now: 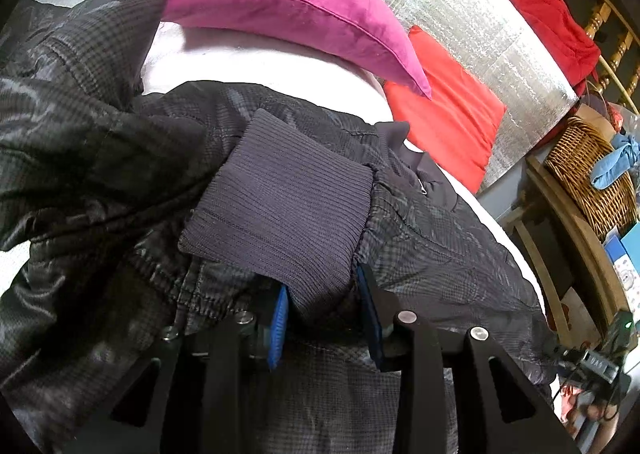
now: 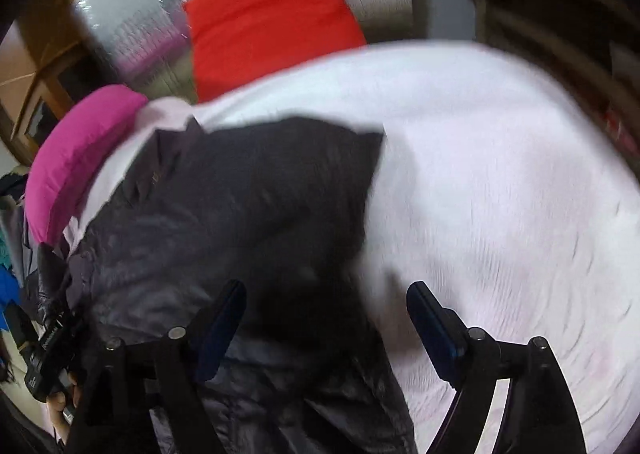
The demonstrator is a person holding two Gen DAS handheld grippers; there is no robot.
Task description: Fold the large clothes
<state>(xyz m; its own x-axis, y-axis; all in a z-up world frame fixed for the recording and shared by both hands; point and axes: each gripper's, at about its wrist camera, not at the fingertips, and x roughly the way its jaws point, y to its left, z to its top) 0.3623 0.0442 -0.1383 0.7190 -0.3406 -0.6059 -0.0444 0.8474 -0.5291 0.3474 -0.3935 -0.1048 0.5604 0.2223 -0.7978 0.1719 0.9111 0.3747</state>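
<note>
A dark checked jacket (image 1: 432, 246) lies crumpled on the white bed. Its ribbed knit cuff (image 1: 280, 210) runs down between the blue pads of my left gripper (image 1: 324, 306), which is shut on it. In the right wrist view, which is blurred, the same jacket (image 2: 224, 214) covers the left half of the white sheet (image 2: 500, 174). My right gripper (image 2: 326, 306) hovers over the jacket's right edge with its jaws wide apart and nothing pinched between them. The other gripper's handle and a hand show at the lower left (image 2: 44, 358).
A pink pillow (image 1: 280, 2) and a red cushion (image 1: 452, 114) lie at the head of the bed against a silver foil panel (image 1: 480, 22). A wicker basket (image 1: 588, 174) stands on a wooden shelf to the right. A red cloth (image 1: 552, 14) hangs over a wooden rail.
</note>
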